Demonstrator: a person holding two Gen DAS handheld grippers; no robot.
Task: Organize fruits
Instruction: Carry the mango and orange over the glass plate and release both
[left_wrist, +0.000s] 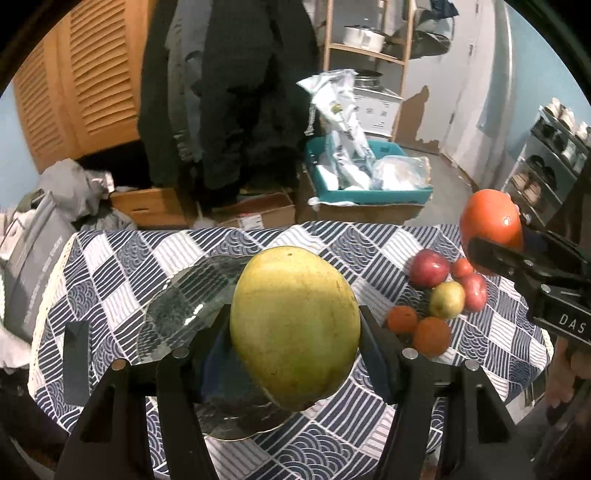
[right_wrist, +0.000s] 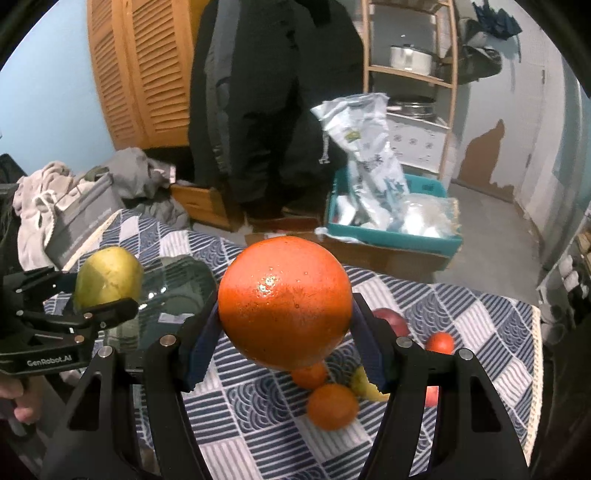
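Over the patterned tablecloth (left_wrist: 303, 236) we are holding a mango (left_wrist: 295, 325) in the closed left gripper (left_wrist: 295, 332) above the empty glass plate (left_wrist: 177, 317) and an orange (right_wrist: 284, 299) in the closed right gripper (right_wrist: 284, 328), while six small fruits (left_wrist: 439, 299) are waiting on the cloth, unsorted.

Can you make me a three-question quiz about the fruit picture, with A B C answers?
1. Where is the glass plate?
A. on the floor
B. on the tablecloth, under the mango
C. on the shelf

2. What colour is the fruit in the right gripper?
A. orange
B. purple
C. white

3. What is the left gripper doing?
A. hanging open
B. lying on the table
C. holding the mango

Answers: 1 B, the plate lies on the cloth beneath the held mango. 2 A, the big orange sits between its fingers. 3 C, both fingers press the mango's sides.
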